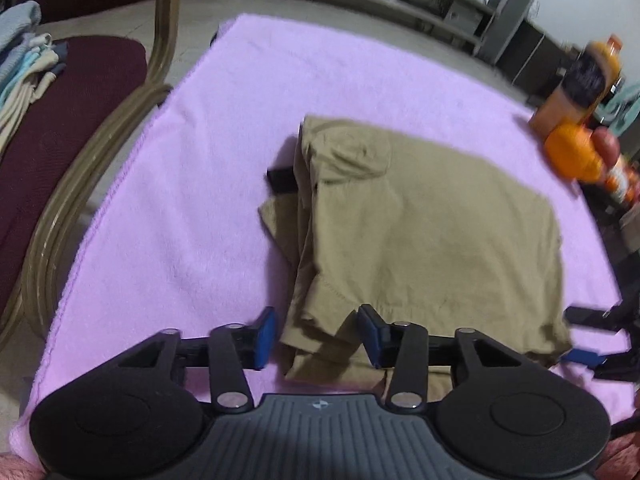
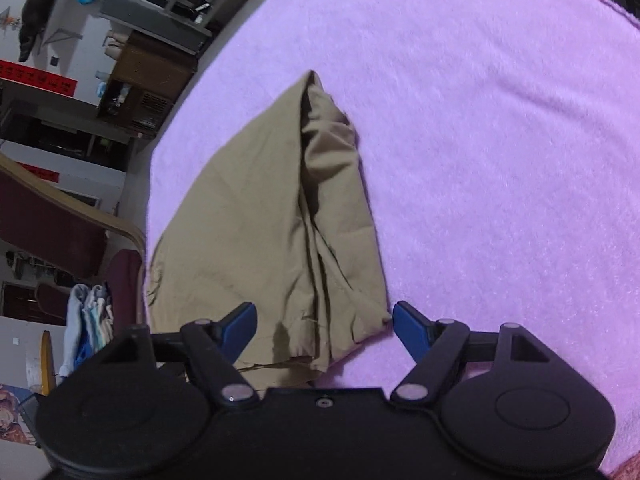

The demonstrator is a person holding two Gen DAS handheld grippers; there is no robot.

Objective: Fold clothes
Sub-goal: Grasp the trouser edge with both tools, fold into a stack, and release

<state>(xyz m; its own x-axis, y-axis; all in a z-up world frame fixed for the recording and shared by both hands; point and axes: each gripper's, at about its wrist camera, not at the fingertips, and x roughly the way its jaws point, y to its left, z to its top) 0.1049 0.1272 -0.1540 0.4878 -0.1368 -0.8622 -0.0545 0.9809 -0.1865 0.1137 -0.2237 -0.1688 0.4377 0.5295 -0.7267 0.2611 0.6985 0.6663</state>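
Left wrist: one khaki garment (image 1: 420, 232), two bottles (image 1: 576, 112)

A folded tan garment (image 1: 420, 232) lies rumpled on the pink towel (image 1: 200, 200).

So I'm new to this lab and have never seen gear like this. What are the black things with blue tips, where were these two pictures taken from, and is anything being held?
They are two hand-held grippers; a person carries one in each hand. Each has a camera looking forward along its two blue-padded fingers, so one picture comes from the left gripper and the other from the right gripper. Both look down at a folded tan garment lying on a pink towel that covers the table. Both grippers stand open over the garment's near edge; the cloth lies between the fingers, but nothing is pinched or lifted. To one side stands a dark red chair with a pile of folded clothes. Orange bottles sit at the far corner.
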